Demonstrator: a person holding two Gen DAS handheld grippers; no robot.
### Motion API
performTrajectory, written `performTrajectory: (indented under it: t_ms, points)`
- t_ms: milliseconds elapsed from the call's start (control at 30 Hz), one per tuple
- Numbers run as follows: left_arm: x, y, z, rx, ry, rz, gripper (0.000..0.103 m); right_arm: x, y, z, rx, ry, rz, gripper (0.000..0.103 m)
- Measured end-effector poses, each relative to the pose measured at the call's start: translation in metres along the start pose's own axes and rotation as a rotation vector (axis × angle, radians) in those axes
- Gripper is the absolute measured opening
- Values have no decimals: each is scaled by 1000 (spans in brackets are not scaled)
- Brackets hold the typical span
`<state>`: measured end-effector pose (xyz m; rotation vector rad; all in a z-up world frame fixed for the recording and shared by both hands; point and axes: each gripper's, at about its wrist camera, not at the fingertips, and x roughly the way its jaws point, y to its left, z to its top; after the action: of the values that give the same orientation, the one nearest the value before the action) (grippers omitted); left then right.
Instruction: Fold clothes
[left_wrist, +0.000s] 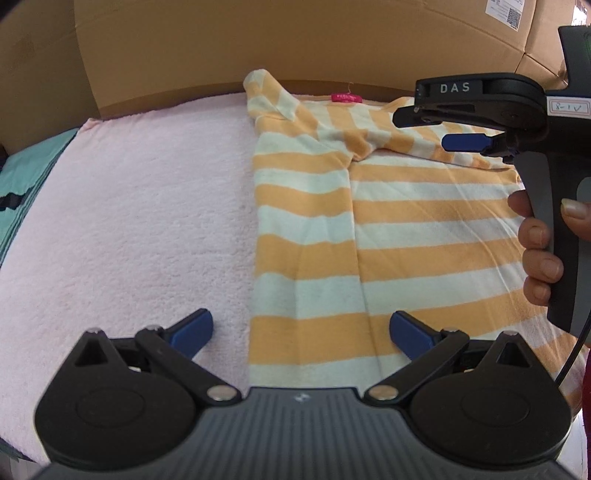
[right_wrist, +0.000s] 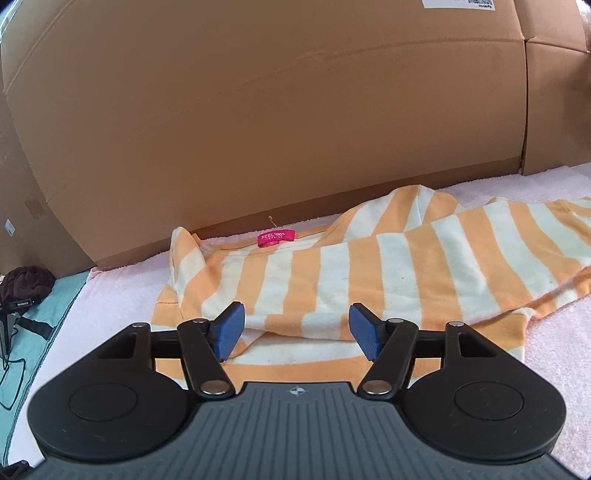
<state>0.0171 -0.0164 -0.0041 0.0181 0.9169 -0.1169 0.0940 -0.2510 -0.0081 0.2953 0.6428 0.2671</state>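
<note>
An orange-and-white striped shirt lies on a pink towel, its left side folded in along a vertical crease and a sleeve laid across its top. A pink neck label shows at the far end. My left gripper is open and empty just above the shirt's near hem. My right gripper is seen from the side at the far right, over the folded sleeve. In the right wrist view the right gripper is open and empty above the shirt near the collar and label.
Large cardboard boxes stand like a wall right behind the towel. A teal cloth lies left of the towel. A dark bundle and black cables sit at the far left. The person's hand holds the right gripper's handle.
</note>
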Motion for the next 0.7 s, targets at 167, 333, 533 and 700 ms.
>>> performTrajectory:
  t_ms: [167,333,533,700]
  points:
    - [0,0,-1,-1,-7,2,102,17,-4,2,-22,17,-18,67]
    - [0,1,-3,8,-17,0,102,19,-12,3,-89,-12,-116,67]
    - [0,7,-8,23,-45,-2,102,9,-23,6,-46,-11,-145,68]
    - [-13,25,-32,62,-137,-35,102,-25,-29,1,87,-27,111,67]
